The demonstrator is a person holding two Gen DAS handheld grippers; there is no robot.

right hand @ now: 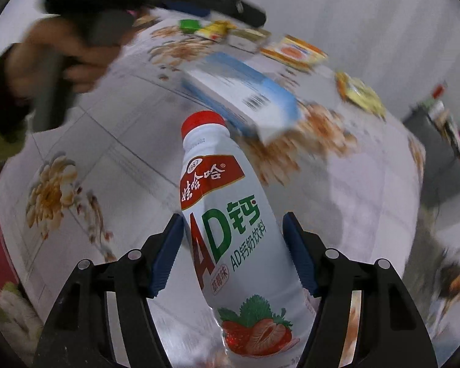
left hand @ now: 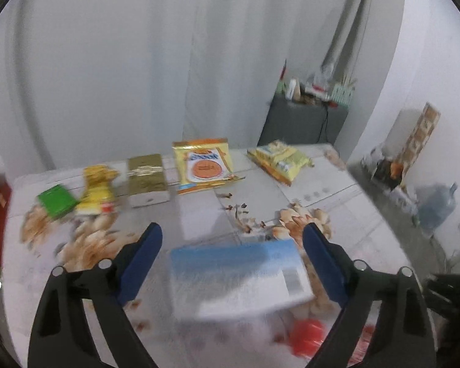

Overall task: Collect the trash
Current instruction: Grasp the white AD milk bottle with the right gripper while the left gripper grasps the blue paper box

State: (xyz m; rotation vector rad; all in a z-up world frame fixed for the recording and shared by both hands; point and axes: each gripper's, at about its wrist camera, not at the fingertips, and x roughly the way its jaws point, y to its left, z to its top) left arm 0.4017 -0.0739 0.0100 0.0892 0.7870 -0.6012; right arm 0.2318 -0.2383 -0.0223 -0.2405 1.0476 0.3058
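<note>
White plastic fills my right wrist view: the right hand-held gripper [right hand: 233,256] is clamped on a drink bottle [right hand: 239,245] with a red cap, red and green lettering and a strawberry printed near its base, both blue pads pressed to its sides. The bottle is held above the floral-patterned worktop [right hand: 107,159], cap pointing away from the camera and tilted slightly left.

Just beyond the cap sits a blue-and-white carton [right hand: 242,89], blurred by motion. In my left wrist view the left hand-held gripper [left hand: 233,260] is spread wide, its blue fingers on either side of that same carton [left hand: 239,279]; I cannot tell whether they touch it. The bottle's red cap [left hand: 306,335] shows just below the carton's near right corner.

Along the far edge of the worktop lies a row of wrappers and boxes: a green box [left hand: 56,201], a crumpled yellow wrapper [left hand: 96,191], a gold box [left hand: 147,179], an orange-and-yellow sachet [left hand: 204,165] and a yellow packet [left hand: 279,159]. A person's hand [right hand: 67,58], sleeve green, grips the left tool's handle at upper left.
</note>
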